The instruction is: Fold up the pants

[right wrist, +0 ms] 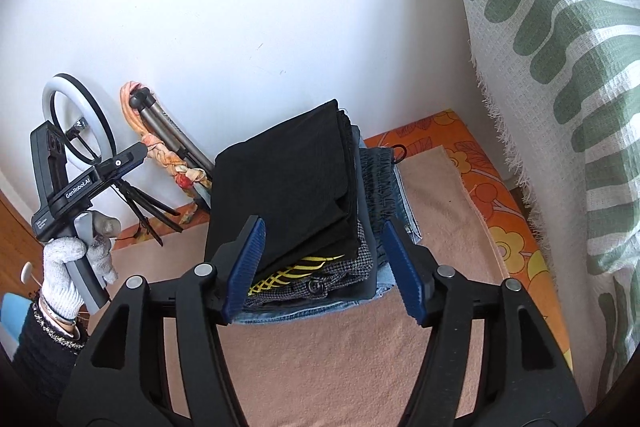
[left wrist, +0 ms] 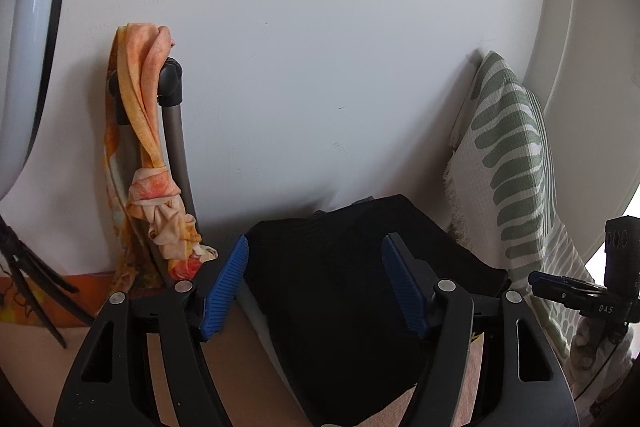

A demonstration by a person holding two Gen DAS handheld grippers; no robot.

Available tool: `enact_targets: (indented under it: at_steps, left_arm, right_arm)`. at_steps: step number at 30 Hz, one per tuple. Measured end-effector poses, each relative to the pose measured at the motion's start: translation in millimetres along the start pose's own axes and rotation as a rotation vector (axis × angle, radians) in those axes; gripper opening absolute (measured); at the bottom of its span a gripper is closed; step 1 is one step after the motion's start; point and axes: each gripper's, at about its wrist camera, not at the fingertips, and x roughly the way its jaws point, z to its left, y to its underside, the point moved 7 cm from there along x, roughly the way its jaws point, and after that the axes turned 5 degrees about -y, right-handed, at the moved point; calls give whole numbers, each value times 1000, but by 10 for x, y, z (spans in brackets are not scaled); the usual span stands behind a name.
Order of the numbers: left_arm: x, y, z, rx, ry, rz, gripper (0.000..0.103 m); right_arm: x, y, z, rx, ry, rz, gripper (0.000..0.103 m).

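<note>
Folded black pants (right wrist: 288, 183) lie on top of a stack of several folded garments (right wrist: 352, 267) by the white wall; they also show in the left wrist view (left wrist: 348, 275). My right gripper (right wrist: 324, 267) is open and empty, its blue pads on either side of the stack's near end. My left gripper (left wrist: 316, 287) is open and empty, just in front of the black pants. The left gripper also shows in the right wrist view (right wrist: 136, 151), held in a gloved hand to the left of the stack.
A pinkish blanket (right wrist: 360, 367) covers an orange floral mattress (right wrist: 508, 227). A green-patterned white throw (right wrist: 560, 67) hangs on the right. A tripod (left wrist: 176, 131) wrapped in an orange scarf (left wrist: 148, 147) and a ring light (right wrist: 80, 119) stand on the left by the wall.
</note>
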Motion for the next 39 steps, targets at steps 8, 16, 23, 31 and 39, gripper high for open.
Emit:
enact_targets:
  at_steps: [8, 16, 23, 31, 39]
  left_arm:
    - [-566, 289, -51, 5, 31, 14, 77]
    - [-1165, 506, 26, 2, 30, -7, 82]
    - [-1649, 788, 28, 30, 26, -27, 83]
    - [-2085, 1185, -6, 97, 0, -48, 83]
    - [-2388, 1554, 3, 133, -38, -84, 92]
  right_arm:
    - [-354, 147, 476, -62, 43, -21, 85]
    - [-619, 386, 943, -79, 85, -42, 96]
    - [-749, 735, 1261, -97, 117, -51, 102]
    - [-875, 1132, 1507, -92, 136, -72, 103]
    - [-975, 1447, 1711, -141, 193, -91, 103]
